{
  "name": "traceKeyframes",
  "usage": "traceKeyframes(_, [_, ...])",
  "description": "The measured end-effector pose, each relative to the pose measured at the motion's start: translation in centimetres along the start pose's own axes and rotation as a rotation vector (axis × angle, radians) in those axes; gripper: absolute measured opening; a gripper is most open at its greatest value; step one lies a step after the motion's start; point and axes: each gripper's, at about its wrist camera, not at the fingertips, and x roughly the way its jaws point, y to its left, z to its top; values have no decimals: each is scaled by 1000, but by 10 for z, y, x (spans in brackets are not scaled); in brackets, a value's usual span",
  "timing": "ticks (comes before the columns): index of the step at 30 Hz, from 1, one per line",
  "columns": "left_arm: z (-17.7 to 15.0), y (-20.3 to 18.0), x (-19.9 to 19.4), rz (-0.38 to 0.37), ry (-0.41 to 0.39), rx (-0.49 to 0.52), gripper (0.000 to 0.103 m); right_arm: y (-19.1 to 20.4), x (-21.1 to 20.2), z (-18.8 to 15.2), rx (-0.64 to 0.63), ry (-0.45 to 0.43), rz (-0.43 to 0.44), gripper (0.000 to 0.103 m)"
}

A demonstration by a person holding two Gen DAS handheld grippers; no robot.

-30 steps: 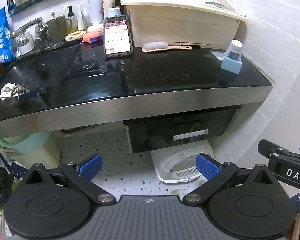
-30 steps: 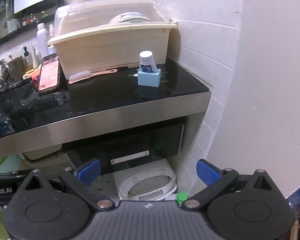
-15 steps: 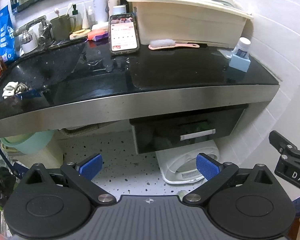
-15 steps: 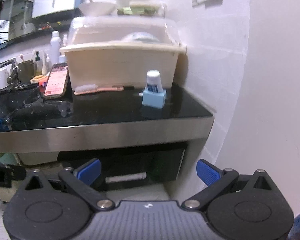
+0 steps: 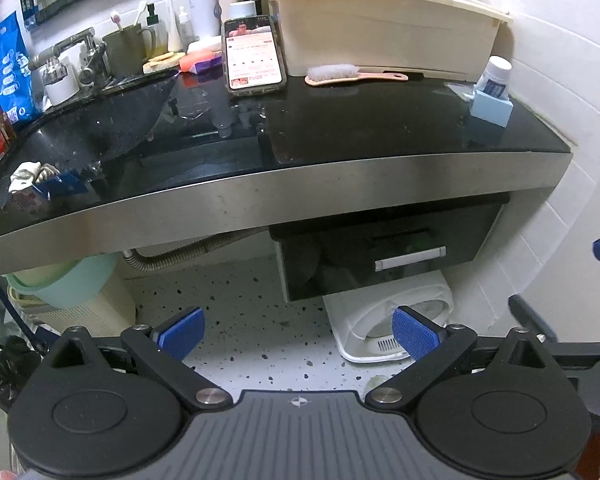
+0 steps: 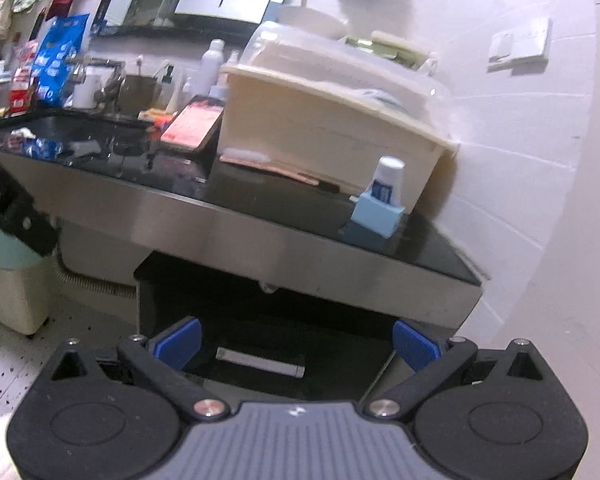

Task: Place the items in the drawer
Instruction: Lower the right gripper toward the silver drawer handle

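Under the right end of the bench, your drawer sits shut, its silver handle facing you. Your left gripper and right gripper both hang spread wide, holding nothing. Near the bench's right edge stands a blue holder with a white tube.

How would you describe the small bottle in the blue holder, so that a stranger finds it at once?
Start at the black countertop and follow it to the end by the white tiled wall. There, beside the big cream bin, stands a pale blue holder carrying a white-capped bottle, the only blue block there.
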Motion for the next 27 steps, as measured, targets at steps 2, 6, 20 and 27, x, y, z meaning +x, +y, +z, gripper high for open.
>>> traceKeyframes(2, [-1, 0, 0, 0, -3, 3, 101, 5, 11, 1, -29, 3, 26, 103])
traceKeyframes(6, [-4, 0, 0, -8, -9, 2, 101, 11, 27, -1, -64, 12, 76, 102])
traceKeyframes(20, [-26, 3, -9, -47, -128, 1, 101, 23, 60, -3, -63, 12, 158, 103])
traceKeyframes(27, [-32, 10, -6, -98, -135, -33, 101, 30, 66, -10, -170, 9, 158, 103])
